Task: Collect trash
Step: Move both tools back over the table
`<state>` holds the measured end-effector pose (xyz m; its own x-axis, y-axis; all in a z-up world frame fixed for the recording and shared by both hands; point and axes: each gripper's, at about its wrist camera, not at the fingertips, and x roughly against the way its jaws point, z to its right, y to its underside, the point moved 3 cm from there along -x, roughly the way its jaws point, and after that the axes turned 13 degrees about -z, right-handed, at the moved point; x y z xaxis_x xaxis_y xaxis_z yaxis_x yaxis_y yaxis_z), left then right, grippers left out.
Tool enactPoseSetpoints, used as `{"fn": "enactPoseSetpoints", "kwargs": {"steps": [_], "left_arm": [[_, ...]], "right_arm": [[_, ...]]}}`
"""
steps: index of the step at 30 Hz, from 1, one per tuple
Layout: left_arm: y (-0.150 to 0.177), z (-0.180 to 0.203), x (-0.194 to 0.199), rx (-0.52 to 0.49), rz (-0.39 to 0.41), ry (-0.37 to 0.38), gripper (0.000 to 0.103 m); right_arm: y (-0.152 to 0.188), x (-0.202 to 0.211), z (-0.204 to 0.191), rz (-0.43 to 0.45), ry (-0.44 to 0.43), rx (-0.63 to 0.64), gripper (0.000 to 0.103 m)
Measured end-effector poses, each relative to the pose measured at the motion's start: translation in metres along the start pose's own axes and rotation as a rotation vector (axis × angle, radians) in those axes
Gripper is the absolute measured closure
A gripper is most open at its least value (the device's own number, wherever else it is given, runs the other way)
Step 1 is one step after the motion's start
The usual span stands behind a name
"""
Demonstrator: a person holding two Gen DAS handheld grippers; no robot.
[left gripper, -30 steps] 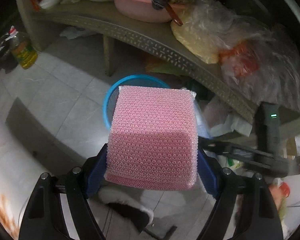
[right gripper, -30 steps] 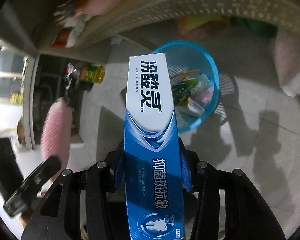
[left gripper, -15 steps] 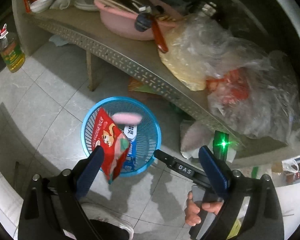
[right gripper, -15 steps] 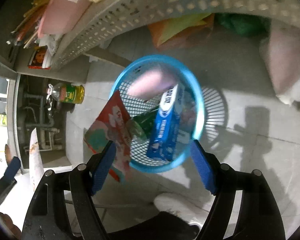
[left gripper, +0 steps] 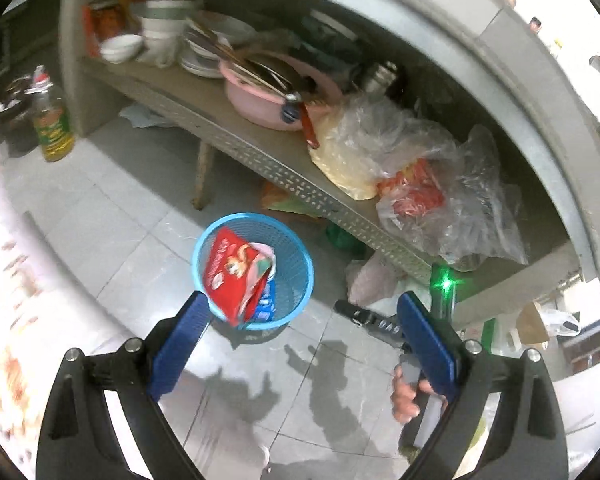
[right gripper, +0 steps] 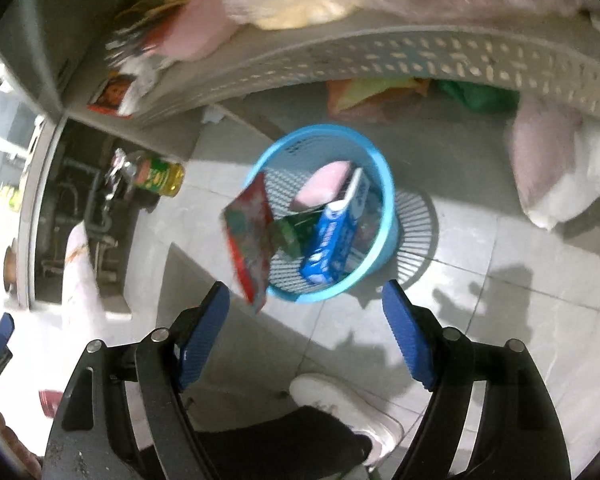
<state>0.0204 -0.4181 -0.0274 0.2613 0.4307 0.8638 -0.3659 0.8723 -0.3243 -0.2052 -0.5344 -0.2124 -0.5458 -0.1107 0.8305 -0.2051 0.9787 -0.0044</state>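
- The blue basket (right gripper: pixel 384 216) stands on the tiled floor (right gripper: pixel 480 264) just in front of the low shelf (left gripper: pixel 260 160), and it already holds trash: a pink sponge (right gripper: pixel 324 186), a blue toothpaste box (right gripper: pixel 336 236) leaning on the far wall, and a red snack packet (right gripper: pixel 250 236) propped over the near rim (half in, half out).
- The left gripper (left gripper: pixel 300 344) hovers above the basket with its fingers spread wide and nothing between them.
- The right gripper (right gripper: pixel 306 340) also hangs over the basket; its fingers have just been opening and are now apart, with nothing between them.
- My reading: these drops are done, since both grippers are free.
- What is left is hard to judge. Bags and wrappers lie under the shelf (trash or stored goods, I cannot tell), and the red packet may need a nudge to settle fully inside.
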Motion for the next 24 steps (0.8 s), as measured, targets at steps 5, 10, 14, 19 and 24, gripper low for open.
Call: {"fn": "enactPoseSetpoints", "kwargs": {"steps": [5, 10, 14, 19, 24], "left_arm": [[0.059, -0.028, 0.055, 0.050, 0.095, -0.067, 0.010], [0.128, -0.073, 0.120, 0.133, 0.220, -0.166, 0.010], [0.177, -0.114, 0.163, 0.242, 0.310, -0.208, 0.010], [0.225, -0.181, 0.217, 0.436, 0.444, -0.289, 0.010], [0.250, -0.239, 0.248, 0.542, 0.526, -0.385, 0.010]], "right_arm": [[0.016, 0.021, -0.045, 0.025, 0.014, 0.143, 0.025], [0.029, 0.047, -0.115, 0.082, 0.019, 0.355, 0.020], [0.055, 0.058, -0.191, 0.120, -0.026, 0.593, 0.016], [0.106, 0.033, -0.285, 0.054, -0.112, 0.891, 0.013], [0.156, -0.009, -0.359, -0.028, -0.134, 1.113, 0.010]]}}
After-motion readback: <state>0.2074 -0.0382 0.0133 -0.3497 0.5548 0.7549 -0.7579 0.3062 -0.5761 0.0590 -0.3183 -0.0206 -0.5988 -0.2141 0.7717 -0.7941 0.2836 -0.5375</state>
